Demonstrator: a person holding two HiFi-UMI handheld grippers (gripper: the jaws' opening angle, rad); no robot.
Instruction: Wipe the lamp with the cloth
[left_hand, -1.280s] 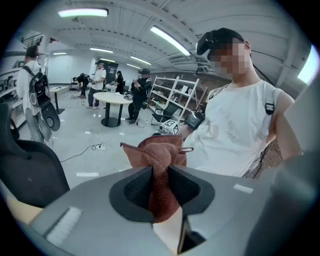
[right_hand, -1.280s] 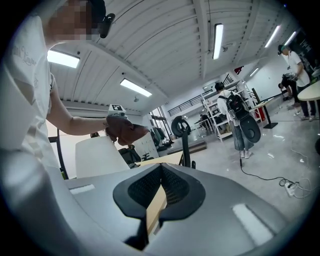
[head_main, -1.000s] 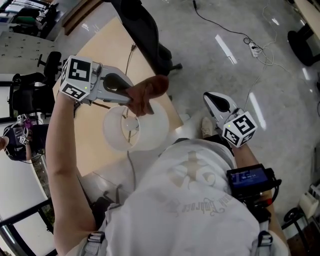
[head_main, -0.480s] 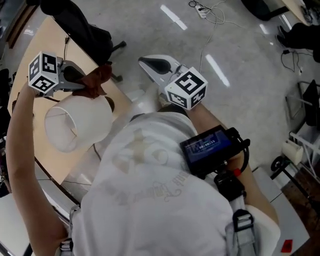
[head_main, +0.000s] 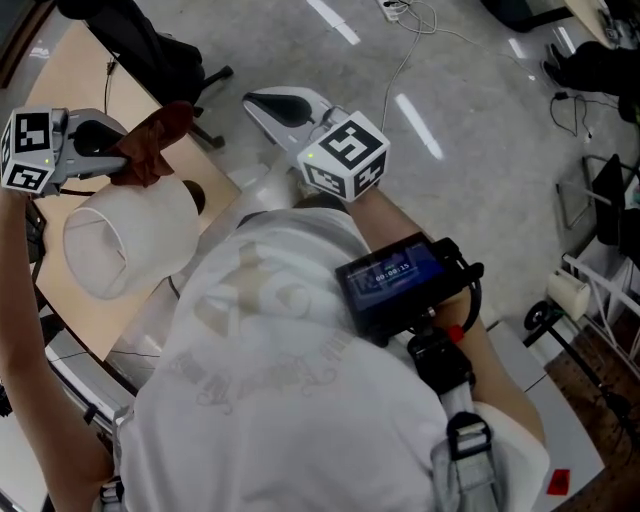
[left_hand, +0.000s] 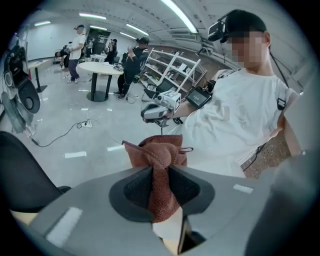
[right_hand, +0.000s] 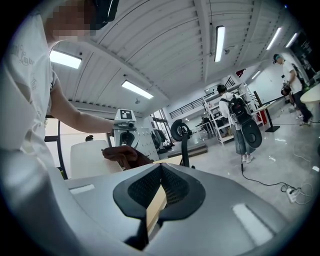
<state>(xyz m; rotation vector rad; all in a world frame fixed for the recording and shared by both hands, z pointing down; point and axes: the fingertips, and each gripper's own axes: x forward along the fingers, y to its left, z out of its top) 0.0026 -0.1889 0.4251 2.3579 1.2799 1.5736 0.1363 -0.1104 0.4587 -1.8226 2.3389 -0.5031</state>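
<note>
At the far left, the left gripper (head_main: 115, 160) is clamped on the brown cloth (head_main: 152, 135), a fold pinched tight between the pads and the bulk bunched beyond the tips. The cloth sits at the far top rim of the white lamp shade (head_main: 125, 240), seemingly touching it. The shade stands at the near edge of the tan table (head_main: 70, 70).

To wipe well, I would lay the loose bunch flat on the shade, not the hard jaw tips, and sweep round its curve with light pressure. The shade looks thin and light, so a heavy push could tip the lamp or slide it off the near edge.

A thin cord (head_main: 108, 75) lies on the table beyond the shade and could snag. A black chair (head_main: 130, 40) stands at the far side of the table.

Further right, the right gripper (head_main: 258, 102) hangs over the floor, well apart from the lamp, its jaws together on nothing. It could steady the lamp. On the right forearm sits a small screen (head_main: 395, 283). A cable (head_main: 410, 55) trails on the grey floor far off, out of the way.
</note>
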